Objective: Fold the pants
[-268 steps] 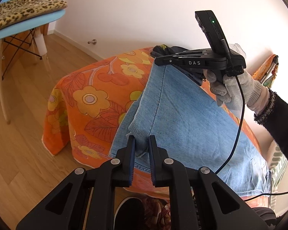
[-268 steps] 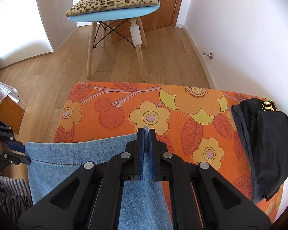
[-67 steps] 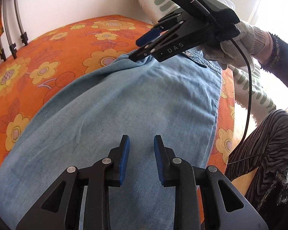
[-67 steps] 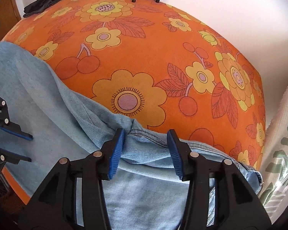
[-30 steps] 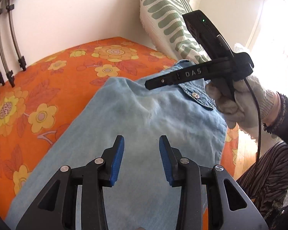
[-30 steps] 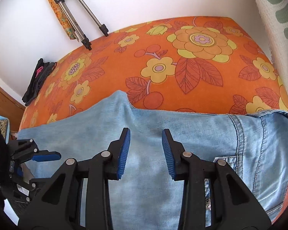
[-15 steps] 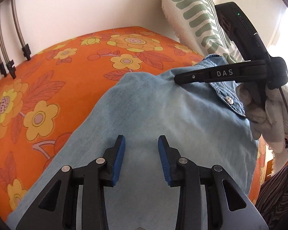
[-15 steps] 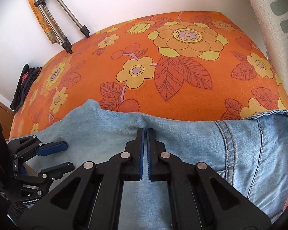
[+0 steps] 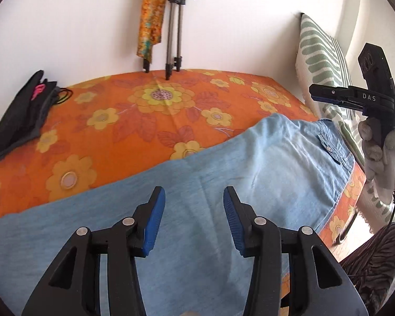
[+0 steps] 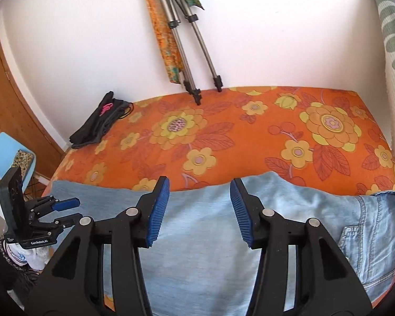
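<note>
Light blue jeans [image 9: 237, 173] lie flat along the near edge of the orange flowered bed cover [image 9: 134, 121], waistband and button to the right. My left gripper [image 9: 193, 221] hovers above the leg part, its jaws opening, nothing between them. In the right wrist view the jeans [image 10: 197, 237] run under my right gripper [image 10: 198, 210], whose jaws are also opening and hold nothing; a back pocket shows at the right. The right gripper [image 9: 329, 97] appears at the far right of the left wrist view, held by a gloved hand. The left gripper [image 10: 63, 210] shows at the left of the right wrist view.
A folded black garment [image 9: 21, 121] lies at the far left of the bed. Tripod legs [image 9: 173, 39] and a hanging patterned cloth lean on the white wall behind. A green-striped cushion [image 9: 326, 60] stands at the right. A blue chair [image 10: 8, 155] and wooden door are left.
Both grippers lifted and pulled back from the jeans. The right gripper, shut half a second ago, now stands open; the left has widened. The left view swung left, bringing the black garment and tripod into sight.
</note>
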{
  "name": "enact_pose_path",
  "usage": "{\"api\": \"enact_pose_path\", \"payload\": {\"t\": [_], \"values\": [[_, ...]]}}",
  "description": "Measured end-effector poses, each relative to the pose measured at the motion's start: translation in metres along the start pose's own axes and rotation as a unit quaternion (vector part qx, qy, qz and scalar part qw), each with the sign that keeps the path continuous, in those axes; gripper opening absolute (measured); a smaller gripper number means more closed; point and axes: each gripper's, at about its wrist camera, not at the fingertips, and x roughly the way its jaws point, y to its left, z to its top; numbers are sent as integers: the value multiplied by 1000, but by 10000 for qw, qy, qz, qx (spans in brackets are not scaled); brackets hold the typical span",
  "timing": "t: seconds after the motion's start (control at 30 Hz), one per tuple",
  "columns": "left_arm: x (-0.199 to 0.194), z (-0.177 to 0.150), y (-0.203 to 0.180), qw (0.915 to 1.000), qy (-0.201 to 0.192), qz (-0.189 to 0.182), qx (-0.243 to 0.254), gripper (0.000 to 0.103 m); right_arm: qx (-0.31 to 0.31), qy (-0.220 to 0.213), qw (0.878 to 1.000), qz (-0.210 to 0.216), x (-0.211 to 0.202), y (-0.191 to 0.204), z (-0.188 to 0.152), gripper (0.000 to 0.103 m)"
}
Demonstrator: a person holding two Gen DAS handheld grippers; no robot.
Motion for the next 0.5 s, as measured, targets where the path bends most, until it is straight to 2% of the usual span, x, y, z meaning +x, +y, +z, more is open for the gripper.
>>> {"api": "enact_pose_path", "payload": {"t": [0.1,0.2,0.27,0.5], "values": [[-37,-25,31,9982,-194,348,-452,45,-316,44,9983,484,7,54,7,52],[-68,-55,56,9936,-335,662,-856,46,-794,123,9928,886,15,114,11,63],[-85,-76,72,9889,-378,833,-1171,51,-1225,215,9862,1089,22,156,10,67],[-129,-146,130,9717,-319,1355,-1909,51,-2349,554,9577,1567,49,282,-23,69]]}}
